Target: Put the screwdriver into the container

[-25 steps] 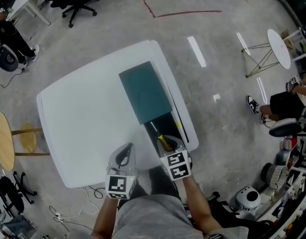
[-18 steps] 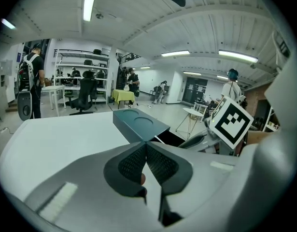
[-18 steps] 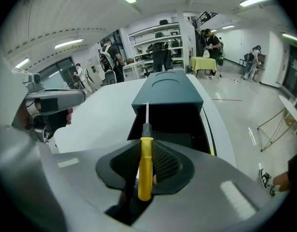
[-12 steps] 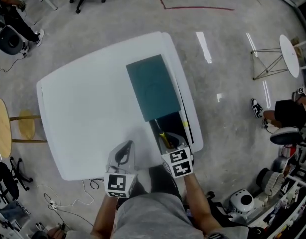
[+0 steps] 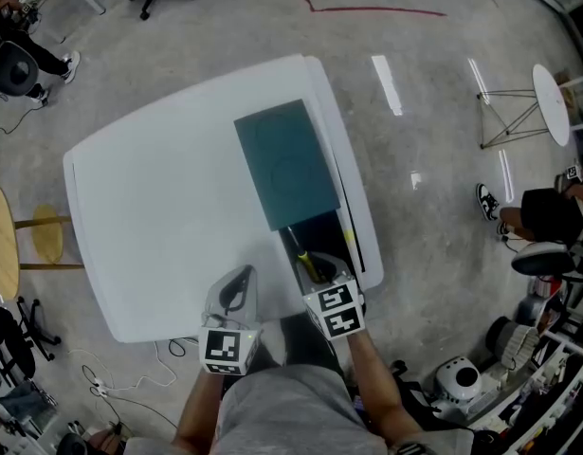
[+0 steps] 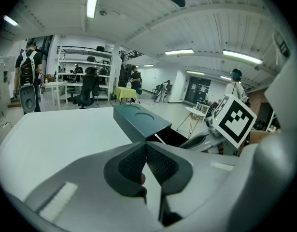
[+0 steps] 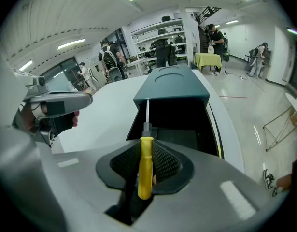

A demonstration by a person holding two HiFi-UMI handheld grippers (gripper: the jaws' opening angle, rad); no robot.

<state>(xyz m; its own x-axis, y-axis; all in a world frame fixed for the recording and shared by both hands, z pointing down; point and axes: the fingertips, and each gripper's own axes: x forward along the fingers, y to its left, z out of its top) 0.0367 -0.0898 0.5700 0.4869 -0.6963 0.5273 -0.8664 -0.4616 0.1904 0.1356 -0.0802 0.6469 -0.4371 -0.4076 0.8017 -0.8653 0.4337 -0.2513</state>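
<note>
The right gripper has its jaws partly closed on the yellow handle of the screwdriver, gripping it from both sides. The metal shaft points forward at the dark open end of the container. The left gripper is empty, its jaws meeting at the tips above the table.

The only printed marks are black-and-white square patterns on each marker cube, which are codes and not letters.

The right gripper view shows the grip and the shaft reaching toward the edge of the teal lid. Whether the tip touches anything inside cannot be told. The head view shows the layout. The container lies along the table's right side, with its far part covered and its near end open. The right gripper is over that opening and the left gripper is just beside it. A thin yellow strip runs along the container's right rim.
</note>
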